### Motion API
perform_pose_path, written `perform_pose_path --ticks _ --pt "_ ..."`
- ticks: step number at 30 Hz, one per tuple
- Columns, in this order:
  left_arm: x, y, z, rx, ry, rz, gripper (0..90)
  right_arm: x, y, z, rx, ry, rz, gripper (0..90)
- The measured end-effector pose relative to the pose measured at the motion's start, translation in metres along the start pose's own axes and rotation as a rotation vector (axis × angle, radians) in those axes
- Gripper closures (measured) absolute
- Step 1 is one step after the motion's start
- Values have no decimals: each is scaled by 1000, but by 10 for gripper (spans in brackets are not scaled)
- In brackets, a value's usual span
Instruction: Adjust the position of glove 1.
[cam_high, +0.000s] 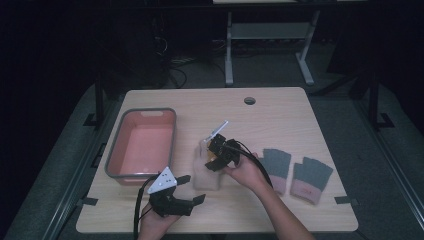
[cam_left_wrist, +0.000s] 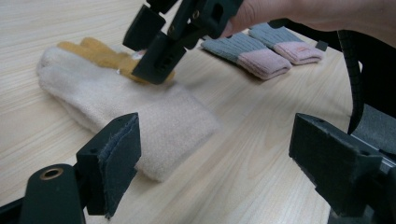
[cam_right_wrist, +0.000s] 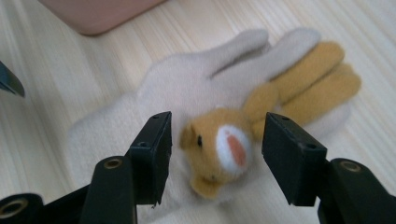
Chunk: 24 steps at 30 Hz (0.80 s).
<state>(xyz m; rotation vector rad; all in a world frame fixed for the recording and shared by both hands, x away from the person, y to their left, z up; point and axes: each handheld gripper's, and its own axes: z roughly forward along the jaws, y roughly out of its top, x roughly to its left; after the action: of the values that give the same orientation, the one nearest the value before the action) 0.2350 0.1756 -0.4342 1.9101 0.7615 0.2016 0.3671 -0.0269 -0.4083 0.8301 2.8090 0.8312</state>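
Note:
A cream glove (cam_high: 206, 176) lies flat at the table's centre front, with a yellow plush rabbit (cam_right_wrist: 224, 149) on its back; the rabbit's long ears (cam_left_wrist: 98, 53) run toward the glove's fingers. My right gripper (cam_high: 212, 156) hovers right over the glove (cam_right_wrist: 187, 88), open, its jaws standing on either side of the rabbit's head without pressing it. My left gripper (cam_high: 192, 189) rests near the front edge beside the glove's cuff (cam_left_wrist: 159, 135), open and empty, facing the right gripper (cam_left_wrist: 163, 42).
A pink bin with a grey rim (cam_high: 112, 165) stands at the left; its corner (cam_right_wrist: 98, 14) is near the glove. Two grey-and-pink gloves (cam_high: 276, 167) (cam_high: 311, 179) lie side by side at the right. A cable hole (cam_high: 249, 100) sits near the far edge.

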Motion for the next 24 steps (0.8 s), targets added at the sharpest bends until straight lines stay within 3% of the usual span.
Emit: perform_pose_path --ticks 7,14,24 --pt "0 0 0 -2 -3 6 168 3 14 -1 -6 -5 -19 448" --pt "-1 0 0 -1 -5 5 168 9 29 20 31 -4 -60 478" --pt "1 0 -1 -15 -5 -6 168 8 29 40 91 -25 -80 485"
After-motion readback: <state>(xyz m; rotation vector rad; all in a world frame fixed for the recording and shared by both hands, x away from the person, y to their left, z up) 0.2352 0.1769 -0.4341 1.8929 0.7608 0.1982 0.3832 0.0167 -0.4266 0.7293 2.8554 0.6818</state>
